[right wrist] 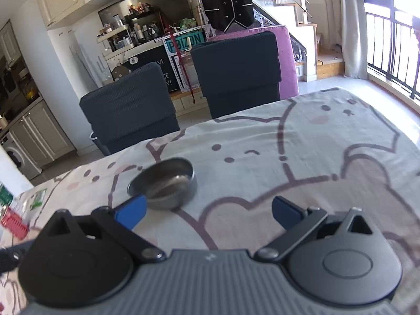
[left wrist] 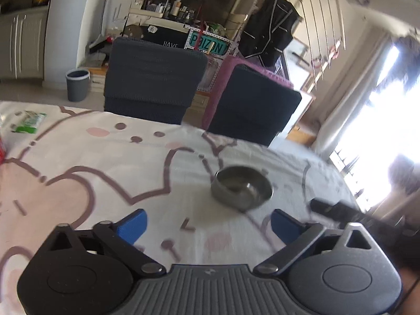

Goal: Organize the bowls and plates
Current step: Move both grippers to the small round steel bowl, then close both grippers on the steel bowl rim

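A single steel bowl (left wrist: 241, 186) stands upright and empty on the cartoon-print tablecloth (left wrist: 92, 173). In the left wrist view it lies just beyond my left gripper (left wrist: 208, 225), a little right of centre, and nothing sits between the wide-apart blue pads (left wrist: 132, 227). In the right wrist view the same bowl (right wrist: 164, 181) is ahead and to the left of my right gripper (right wrist: 208, 212). That gripper is open and holds nothing, and its left blue pad (right wrist: 131, 211) overlaps the bowl's near rim in the picture. No plates are visible.
Two dark chairs (left wrist: 155, 86) (left wrist: 252, 107) stand at the table's far edge, with a purple chair (right wrist: 286, 52) behind. A green packet (left wrist: 29, 122) and a red basket (right wrist: 14, 223) lie at the table's left. A blurred dark object (left wrist: 338, 208) lies right of the bowl.
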A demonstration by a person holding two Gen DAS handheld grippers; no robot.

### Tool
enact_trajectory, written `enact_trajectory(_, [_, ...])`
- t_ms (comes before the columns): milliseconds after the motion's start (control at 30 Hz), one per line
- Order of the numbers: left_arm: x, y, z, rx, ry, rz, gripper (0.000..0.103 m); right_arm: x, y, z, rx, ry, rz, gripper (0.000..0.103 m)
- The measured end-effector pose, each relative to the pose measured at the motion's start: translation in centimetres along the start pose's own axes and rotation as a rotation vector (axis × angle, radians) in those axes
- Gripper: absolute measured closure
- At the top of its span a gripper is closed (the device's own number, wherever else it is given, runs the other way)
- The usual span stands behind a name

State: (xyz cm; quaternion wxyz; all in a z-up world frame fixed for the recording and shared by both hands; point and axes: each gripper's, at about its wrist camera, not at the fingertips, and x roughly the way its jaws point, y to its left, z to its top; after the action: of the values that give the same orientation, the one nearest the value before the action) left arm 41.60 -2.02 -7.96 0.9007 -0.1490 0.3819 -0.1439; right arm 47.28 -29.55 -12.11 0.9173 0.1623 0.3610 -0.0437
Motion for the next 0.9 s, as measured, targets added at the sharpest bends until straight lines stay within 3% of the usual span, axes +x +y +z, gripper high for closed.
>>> enact_trajectory(100, [2.6, 0.3, 1.2, -0.059, 0.040, -0.054, 0.028, 2.4, 0.5, 0.4, 0.036, 0.026, 0.030, 0.016])
enact_trajectory(167, [4.6, 0.2, 1.7, -0.077, 0.066, -0.081, 0.032, 4.3, 0.6, 0.9, 0.087, 0.062, 0.045, 0.033])
enact_trajectory(233, [6.4, -0.1, 2.2, -0.086, 0.081, -0.096, 0.035, 5.3, 0.2, 1.2, 0.151, 0.087, 0.079, 0.039])
enact_trajectory(333, [8.3, -0.3, 2.5, -0.119, 0.075, -0.118, 0.040, 7.0, 0.0, 2.0, 0.168, 0.081, 0.091, 0.042])
enact_trajectory(467, [10.8, 0.1, 2.5, -0.171, 0.060, -0.137, 0.047, 9.0, -1.0, 2.9, 0.191, 0.083, 0.111, 0.054])
enact_trajectory(600, [12.7, 0.8, 2.2, -0.192, 0.053, -0.098, 0.050, 10.4, -1.8, 3.7, 0.191, 0.095, 0.148, 0.060])
enact_trajectory(800, [14.4, 1.7, 1.8, -0.222, 0.062, -0.125, 0.052, 12.0, -1.9, 3.4, 0.137, 0.130, 0.178, 0.065])
enact_trajectory(900, [14.8, 2.0, 1.4, -0.235, 0.056, -0.123, 0.060, 12.8, -1.8, 3.4, 0.116, 0.148, 0.219, 0.065])
